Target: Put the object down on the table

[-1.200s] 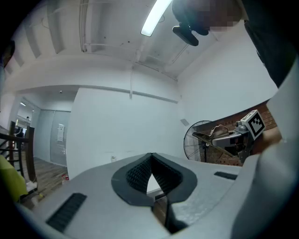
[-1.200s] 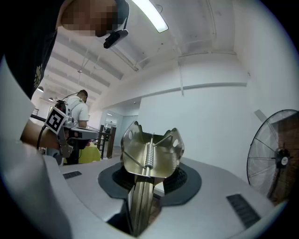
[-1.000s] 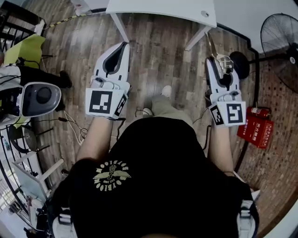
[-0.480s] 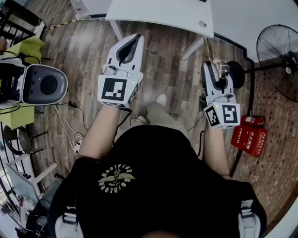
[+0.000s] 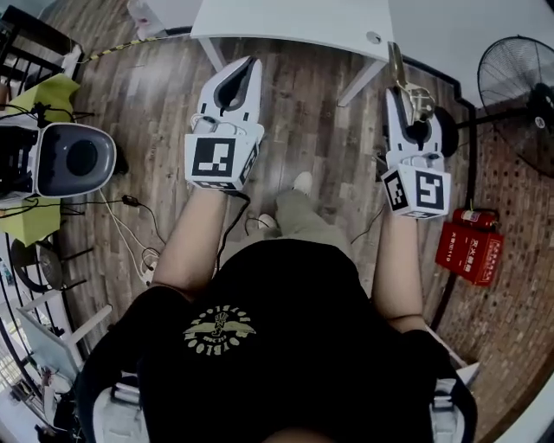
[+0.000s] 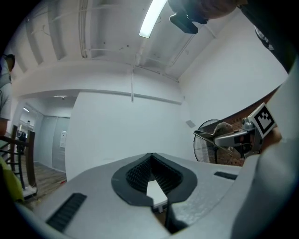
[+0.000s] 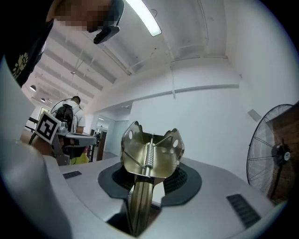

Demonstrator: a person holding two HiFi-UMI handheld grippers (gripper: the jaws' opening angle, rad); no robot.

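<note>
Person is standing at a white worktop [image 5: 294, 22], holding tongs in each hand over the wood floor [image 5: 320, 112].

R tongs [image 5: 400, 108] are clamping a brass-coloured metal spring clip [image 5: 400, 69]. In the right gripper view the tongs [image 7: 142, 191] are pinching the clip's [image 7: 152, 156] narrow lower part, w/ the flared end and coil spring sticking up past the tips. The jaws are standing partly apart, pads pressing on the clip from both sides.

Clip is hanging in the air, not lying on the worktop. In head view its far end is reaching about the worktop's near edge, next to a slanted white leg [image 5: 363, 73]. Can't tell its height vs the top.

L tongs [image 5: 242, 69] are pointing fwd toward the worktop's near edge, just L of centre. In the left gripper view the tongs [image 6: 151, 158] are closed tip to tip w/ nothing gripped. Only an oval gap is showing behind the tips.

Marker cubes are sitting at the wrist end of both: L [image 5: 221, 160], R [image 5: 420, 190].

A pedestal fan [image 5: 519, 78] is standing far R, also showing in the right gripper view [image 7: 275, 154]. A red box [image 5: 467, 247] is lying on the floor by the person's R side. A 2nd person [image 7: 70, 112] is standing in the bkgd of the right gripper view.
</note>
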